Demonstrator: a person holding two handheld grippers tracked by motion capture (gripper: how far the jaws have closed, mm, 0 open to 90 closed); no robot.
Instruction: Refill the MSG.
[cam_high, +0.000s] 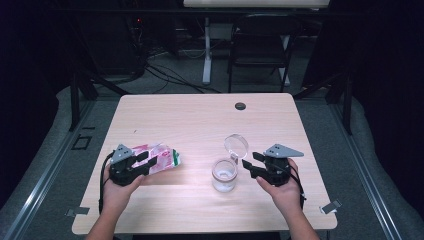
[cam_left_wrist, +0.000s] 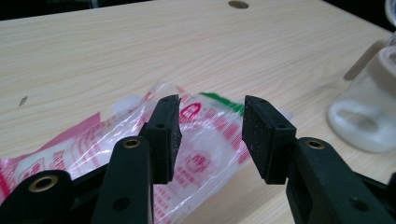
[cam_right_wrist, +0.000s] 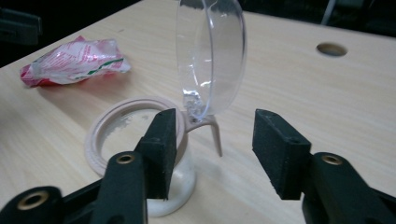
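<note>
A crumpled clear plastic bag (cam_high: 164, 157) with pink, red and green print lies on the left half of the wooden table (cam_high: 200, 120). My left gripper (cam_high: 145, 161) hovers at its near end. In the left gripper view the jaws (cam_left_wrist: 212, 123) stand apart over the bag (cam_left_wrist: 205, 144) and the pads do not press on it. A small glass jar (cam_high: 223, 176) with white powder in its bottom stands right of centre, its clear hinged lid (cam_high: 236, 146) flipped upright. My right gripper (cam_high: 250, 168) is open just right of the jar, with the jar (cam_right_wrist: 135, 140) and lid (cam_right_wrist: 212, 56) ahead of its jaws (cam_right_wrist: 212, 140).
A round dark hole (cam_high: 240, 106) sits in the tabletop near the far edge. Beyond the table stand a dark folding chair (cam_high: 260, 45) and a white desk leg (cam_high: 206, 55). The bag (cam_right_wrist: 74, 60) lies far left in the right gripper view.
</note>
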